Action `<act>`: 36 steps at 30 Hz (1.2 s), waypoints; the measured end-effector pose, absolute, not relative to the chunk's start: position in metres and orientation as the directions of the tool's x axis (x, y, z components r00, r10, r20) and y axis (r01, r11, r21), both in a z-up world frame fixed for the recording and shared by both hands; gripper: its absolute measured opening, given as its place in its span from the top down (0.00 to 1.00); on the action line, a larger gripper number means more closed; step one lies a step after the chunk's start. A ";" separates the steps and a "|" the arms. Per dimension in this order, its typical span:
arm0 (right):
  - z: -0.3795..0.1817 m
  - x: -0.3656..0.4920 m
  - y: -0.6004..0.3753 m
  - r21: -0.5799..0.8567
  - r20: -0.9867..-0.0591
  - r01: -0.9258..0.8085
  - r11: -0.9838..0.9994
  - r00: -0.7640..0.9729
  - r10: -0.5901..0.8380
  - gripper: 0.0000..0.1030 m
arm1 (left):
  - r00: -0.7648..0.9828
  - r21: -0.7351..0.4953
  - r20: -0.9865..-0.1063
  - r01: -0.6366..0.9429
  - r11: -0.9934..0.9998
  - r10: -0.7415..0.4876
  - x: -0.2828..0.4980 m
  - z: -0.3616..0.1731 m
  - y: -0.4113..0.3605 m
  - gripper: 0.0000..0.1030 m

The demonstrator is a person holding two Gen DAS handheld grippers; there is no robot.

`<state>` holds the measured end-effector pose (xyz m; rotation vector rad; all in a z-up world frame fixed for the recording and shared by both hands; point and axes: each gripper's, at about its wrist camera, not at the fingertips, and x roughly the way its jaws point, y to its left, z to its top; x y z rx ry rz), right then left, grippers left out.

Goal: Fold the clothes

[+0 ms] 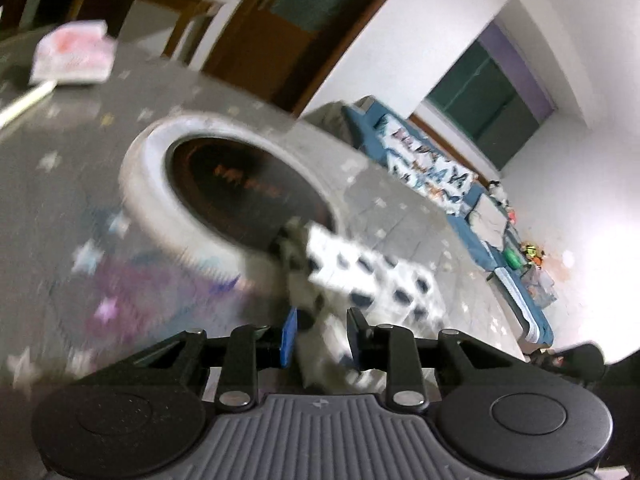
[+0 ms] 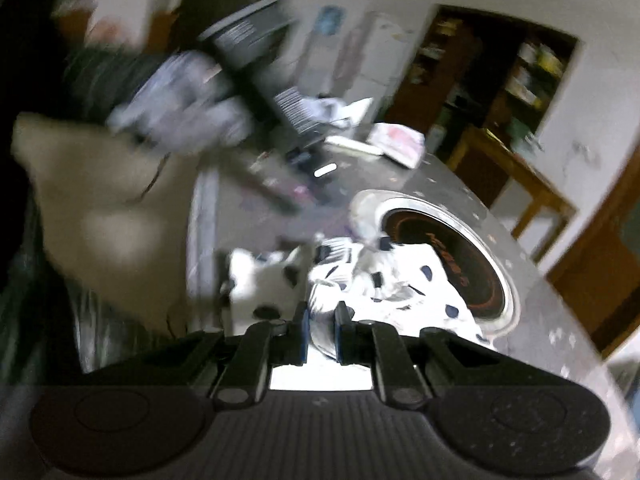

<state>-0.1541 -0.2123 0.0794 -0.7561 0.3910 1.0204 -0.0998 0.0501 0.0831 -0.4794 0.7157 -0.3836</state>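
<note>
Both claws — left (image 1: 322, 334), right (image 2: 320, 330) — pinch the spotted garment (image 2: 400, 280) between them.

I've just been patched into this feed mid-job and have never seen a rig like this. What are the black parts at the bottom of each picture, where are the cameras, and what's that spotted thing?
Each picture comes from a camera on a hand-held two-finger gripper, looking forward along its fingers. The black parts are the tool itself. The left gripper and the right gripper each pinch the white garment with dark spots. It hangs over a grey star-patterned table with a round, ringed dark inset. In the right view, the person's gloved hand carries the other tool. Everything is motion-blurred.
</note>
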 end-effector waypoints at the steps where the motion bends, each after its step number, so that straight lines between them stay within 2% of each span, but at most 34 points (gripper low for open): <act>1: 0.076 -0.157 -0.210 -0.401 -0.622 -0.871 0.284 0.487 0.614 0.89 | 0.695 -0.531 -0.520 0.193 0.825 -0.497 -0.094 0.087 0.043 0.71; 5: 0.064 -0.167 -0.201 -0.486 -0.635 -0.852 0.194 0.497 0.592 0.89 | 0.673 -0.499 -0.493 0.300 0.813 -0.551 -0.073 0.100 0.011 0.71; 8: 0.060 -0.170 -0.198 -0.511 -0.638 -0.844 0.164 0.500 0.586 0.89 | 0.645 -0.489 -0.494 0.348 0.800 -0.583 -0.055 0.101 -0.011 0.66; 15: 0.054 -0.171 -0.198 -0.525 -0.635 -0.837 0.155 0.506 0.583 0.88 | 0.485 -0.577 -0.559 0.354 0.736 -0.672 -0.018 0.068 -0.041 0.68; 23: 0.050 -0.176 -0.206 -0.519 -0.647 -0.838 0.170 0.515 0.562 0.85 | 0.462 -0.600 -0.538 0.377 0.706 -0.705 -0.054 0.062 -0.006 0.70; 28: 0.052 -0.179 -0.212 -0.481 -0.667 -0.852 0.206 0.508 0.545 0.82 | 0.488 -0.592 -0.541 0.357 0.722 -0.685 -0.086 0.061 0.022 0.69; 36: 0.083 -0.162 -0.219 -0.302 -0.662 -0.877 0.374 0.475 0.579 0.68 | 0.554 -0.593 -0.516 0.319 0.739 -0.653 -0.119 0.066 0.046 0.66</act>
